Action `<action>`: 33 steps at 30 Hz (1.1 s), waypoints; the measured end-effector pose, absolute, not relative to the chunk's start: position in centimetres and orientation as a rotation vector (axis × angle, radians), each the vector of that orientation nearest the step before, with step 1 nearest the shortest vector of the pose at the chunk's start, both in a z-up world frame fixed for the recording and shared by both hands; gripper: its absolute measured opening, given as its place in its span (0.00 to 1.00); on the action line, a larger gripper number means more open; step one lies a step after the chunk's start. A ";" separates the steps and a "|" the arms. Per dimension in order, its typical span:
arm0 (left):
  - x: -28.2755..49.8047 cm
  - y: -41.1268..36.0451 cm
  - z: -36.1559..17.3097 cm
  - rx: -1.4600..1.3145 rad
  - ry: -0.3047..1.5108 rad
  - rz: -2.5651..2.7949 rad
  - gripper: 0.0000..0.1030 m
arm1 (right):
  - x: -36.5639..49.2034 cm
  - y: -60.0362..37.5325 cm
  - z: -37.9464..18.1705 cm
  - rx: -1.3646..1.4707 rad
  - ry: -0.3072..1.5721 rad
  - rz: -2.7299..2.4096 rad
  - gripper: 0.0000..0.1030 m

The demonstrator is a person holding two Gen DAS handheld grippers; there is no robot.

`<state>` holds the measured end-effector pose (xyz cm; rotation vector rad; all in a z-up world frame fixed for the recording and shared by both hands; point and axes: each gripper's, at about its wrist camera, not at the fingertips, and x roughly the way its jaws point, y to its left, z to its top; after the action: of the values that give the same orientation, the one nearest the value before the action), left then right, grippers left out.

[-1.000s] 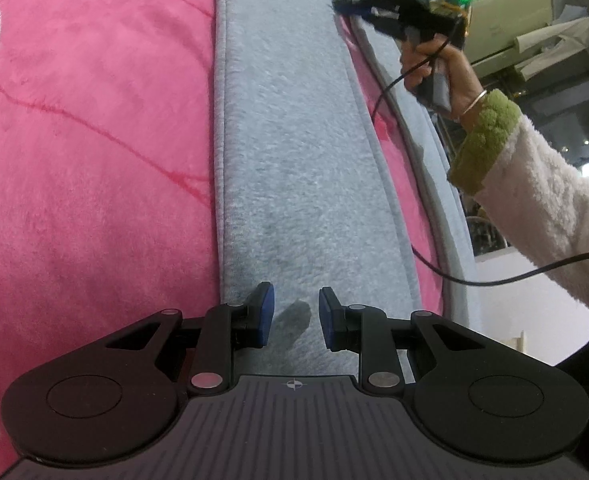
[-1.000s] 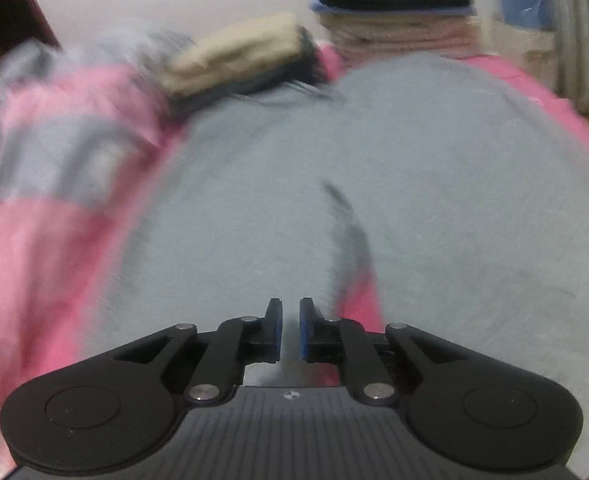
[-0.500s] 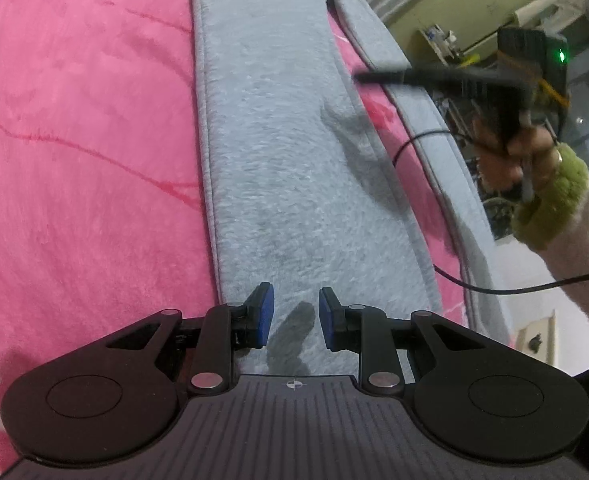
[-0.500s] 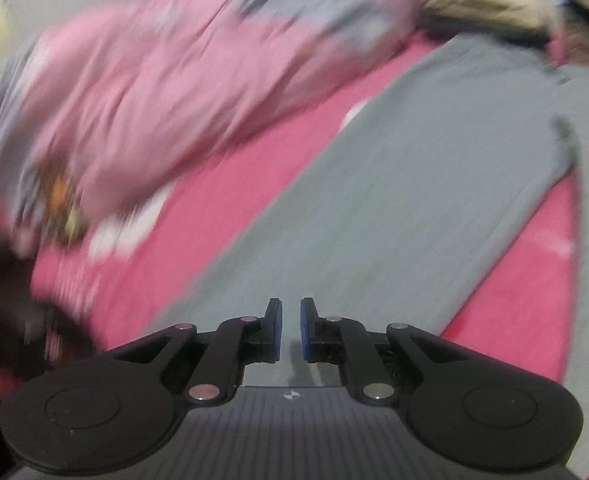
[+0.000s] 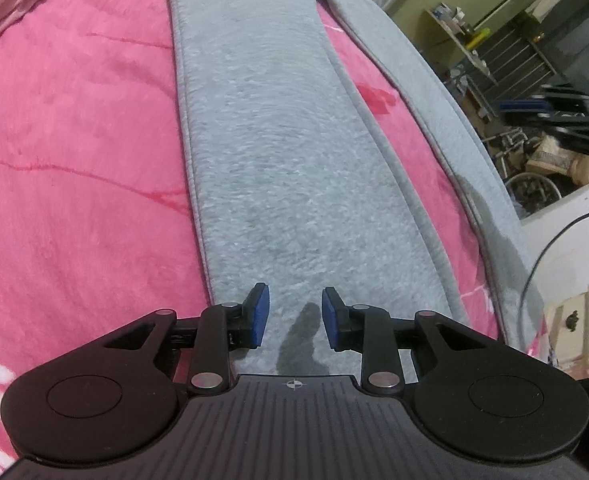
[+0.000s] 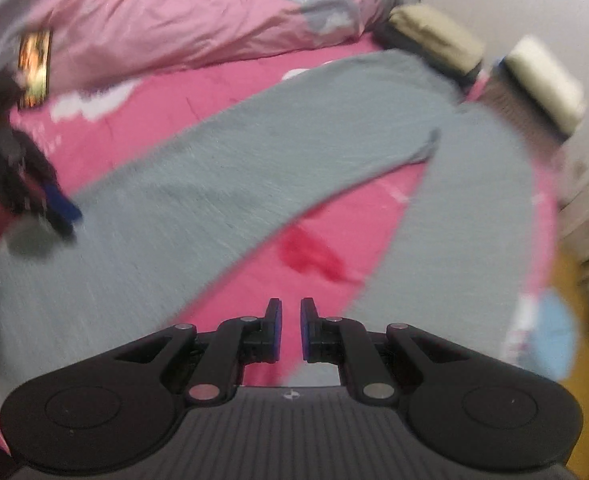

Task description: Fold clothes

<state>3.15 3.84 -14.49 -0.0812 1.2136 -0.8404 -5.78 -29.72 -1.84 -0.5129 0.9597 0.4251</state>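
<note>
Left gripper (image 5: 293, 312) agape, right gripper (image 6: 289, 328) narrowly parted.

The left wrist view looks from low and close along its own fingers down the length of one leg of the grey trousers (image 5: 294, 152), which runs from the near edge to the far top, with the pink blanket (image 5: 74, 160) to the left and a cluttered room to the far right. The right wrist view sits higher, facing across both legs of the trousers (image 6: 222, 184) toward the far pink duvet (image 6: 166, 16) and folded stacks (image 6: 434, 36); it is motion-blurred. Both views share the trousers and blanket, and each catches the other gripper at its edge: left gripper (image 6: 60, 210), right gripper (image 5: 550, 110).
</note>
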 end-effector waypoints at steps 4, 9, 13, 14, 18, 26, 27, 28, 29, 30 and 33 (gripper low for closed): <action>2.8 3.6 -14.3 -0.067 1.213 -0.825 0.29 | -8.8 -27.6 -2.7 -0.541 0.914 0.541 0.10; 2.7 3.1 -14.3 -0.053 1.219 -0.803 0.29 | -9.7 -21.3 -9.0 -0.592 0.911 0.757 0.10; 2.7 2.9 -14.3 -0.039 1.223 -0.801 0.29 | -8.3 -19.3 -12.0 -0.522 0.931 0.813 0.10; 2.6 2.9 -14.3 -0.035 1.222 -0.802 0.29 | -7.9 -19.3 -12.5 -0.487 0.940 0.820 0.10; 2.3 3.1 -14.2 -0.006 1.220 -0.821 0.29 | -6.6 -19.2 -14.3 -0.353 0.980 0.859 0.10; -0.1 4.0 -13.8 0.134 1.218 -0.915 0.30 | -10.8 -20.8 -14.2 -0.172 1.086 0.970 0.11; -0.4 4.1 -13.7 0.146 1.221 -0.920 0.30 | -11.1 -20.9 -14.2 -0.148 1.095 0.974 0.11; -0.7 4.3 -13.7 0.155 1.225 -0.922 0.30 | -11.4 -21.1 -14.2 -0.124 1.103 0.978 0.11; -1.0 4.5 -13.6 0.163 1.230 -0.925 0.30 | -11.6 -21.2 -14.2 -0.099 1.111 0.982 0.11; -1.2 4.6 -13.5 0.172 1.236 -0.927 0.30 | -11.9 -21.3 -14.2 -0.075 1.119 0.986 0.11; -1.9 4.8 -13.4 0.200 1.243 -0.938 0.30 | -12.7 -21.7 -14.2 -0.001 1.143 0.996 0.11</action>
<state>-1.90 4.83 -13.41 0.2002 1.2430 -0.9380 -12.73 -21.70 -14.22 -0.0012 1.1430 0.9961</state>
